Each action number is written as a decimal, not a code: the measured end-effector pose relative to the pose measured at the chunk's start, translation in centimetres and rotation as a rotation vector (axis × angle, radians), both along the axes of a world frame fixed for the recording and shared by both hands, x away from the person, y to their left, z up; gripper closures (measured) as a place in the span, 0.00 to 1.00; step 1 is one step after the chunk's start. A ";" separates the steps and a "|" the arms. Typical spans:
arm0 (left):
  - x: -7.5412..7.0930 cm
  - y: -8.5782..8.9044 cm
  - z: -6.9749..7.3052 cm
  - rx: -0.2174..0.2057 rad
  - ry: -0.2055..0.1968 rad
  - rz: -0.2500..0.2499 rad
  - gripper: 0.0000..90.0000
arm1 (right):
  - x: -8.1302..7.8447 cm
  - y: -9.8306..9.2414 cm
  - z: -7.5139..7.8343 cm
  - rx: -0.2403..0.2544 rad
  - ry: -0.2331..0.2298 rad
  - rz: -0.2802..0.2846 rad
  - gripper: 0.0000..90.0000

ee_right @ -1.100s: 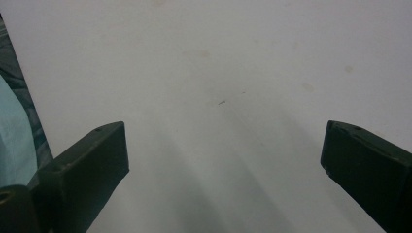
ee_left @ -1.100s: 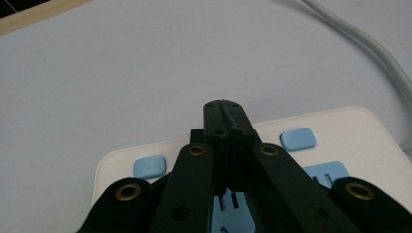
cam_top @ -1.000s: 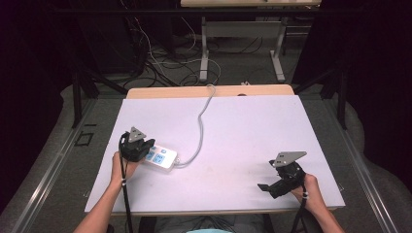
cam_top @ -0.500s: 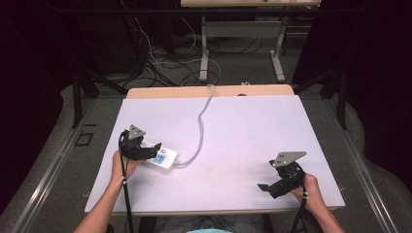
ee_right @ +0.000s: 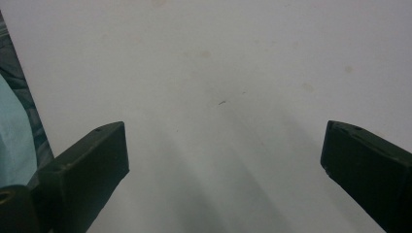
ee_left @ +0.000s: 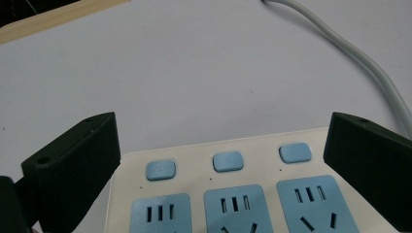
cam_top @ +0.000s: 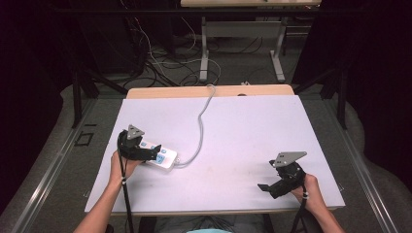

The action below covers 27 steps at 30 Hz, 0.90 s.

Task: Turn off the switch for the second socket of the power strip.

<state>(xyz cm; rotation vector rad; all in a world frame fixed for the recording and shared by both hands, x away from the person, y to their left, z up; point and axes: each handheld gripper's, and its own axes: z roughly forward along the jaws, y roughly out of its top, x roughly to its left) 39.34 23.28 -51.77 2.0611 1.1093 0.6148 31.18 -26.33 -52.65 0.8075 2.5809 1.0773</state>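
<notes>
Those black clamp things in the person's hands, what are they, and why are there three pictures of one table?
They are hand-held grippers, each with two black jaws. The high view looks down on the white table: the left gripper sits over a power strip, the right gripper rests near the table's front edge. The other two pictures come from a camera riding on each gripper, looking along its jaws. In the left gripper view, the strip with its blue buttons and sockets lies between the jaws, which have just been opening and stand wide apart, not squeezing it. Its grey cable runs off the table's far edge. The right gripper is open over bare table, holding nothing.
</notes>
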 end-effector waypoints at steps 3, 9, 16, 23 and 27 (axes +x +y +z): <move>-0.1 0.0 0.0 0.004 0.000 -0.001 0.00 | 0.0 0.0 0.0 -0.001 0.000 0.000 0.03; -0.3 -0.1 0.1 0.008 0.002 -0.003 0.00 | 0.0 0.0 0.1 -0.005 0.006 0.005 0.03; -0.9 -0.1 0.2 0.009 0.005 -0.014 0.00 | 0.0 0.1 0.0 -0.002 0.000 0.007 0.03; -1.9 0.5 0.4 0.007 0.006 -0.011 0.00 | 0.0 0.1 0.0 -0.002 0.000 0.004 0.03; -2.5 0.9 0.5 0.003 0.014 -0.014 0.00 | 0.0 0.0 0.0 -0.001 -0.002 0.010 0.03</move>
